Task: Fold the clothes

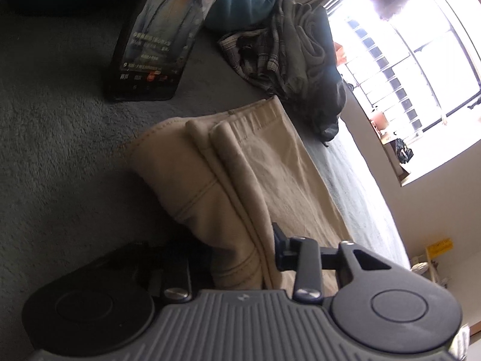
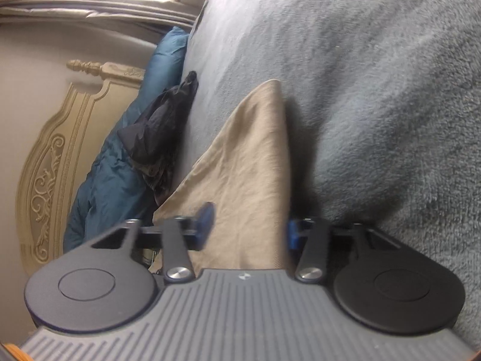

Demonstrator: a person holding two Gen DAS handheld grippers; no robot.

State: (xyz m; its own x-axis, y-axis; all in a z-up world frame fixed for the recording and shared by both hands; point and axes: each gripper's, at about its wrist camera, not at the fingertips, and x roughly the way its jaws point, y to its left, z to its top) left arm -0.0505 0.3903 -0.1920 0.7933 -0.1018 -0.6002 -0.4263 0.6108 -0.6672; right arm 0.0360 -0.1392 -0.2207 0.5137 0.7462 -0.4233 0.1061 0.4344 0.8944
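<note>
Your beige trousers (image 1: pixel 255 162) lie on the grey blanket (image 1: pixel 60 150). Left gripper (image 1: pixel 243 255) pinches bunched layers; a lift may drop the inner ones. Right gripper (image 2: pixel 249 225) straddles the cloth; I can't tell it's clamped. Both grippers are rolled sideways, angled downward.

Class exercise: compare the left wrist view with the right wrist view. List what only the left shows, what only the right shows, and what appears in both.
Only the left wrist view shows a phone with a lit screen propped on the bed, a pile of dark clothes and a bright barred window.

Only the right wrist view shows a carved headboard and a crumpled black garment.

Both show the beige garment on the grey blanket, and a gripper, left gripper and right gripper, with jaws around the beige cloth.
</note>
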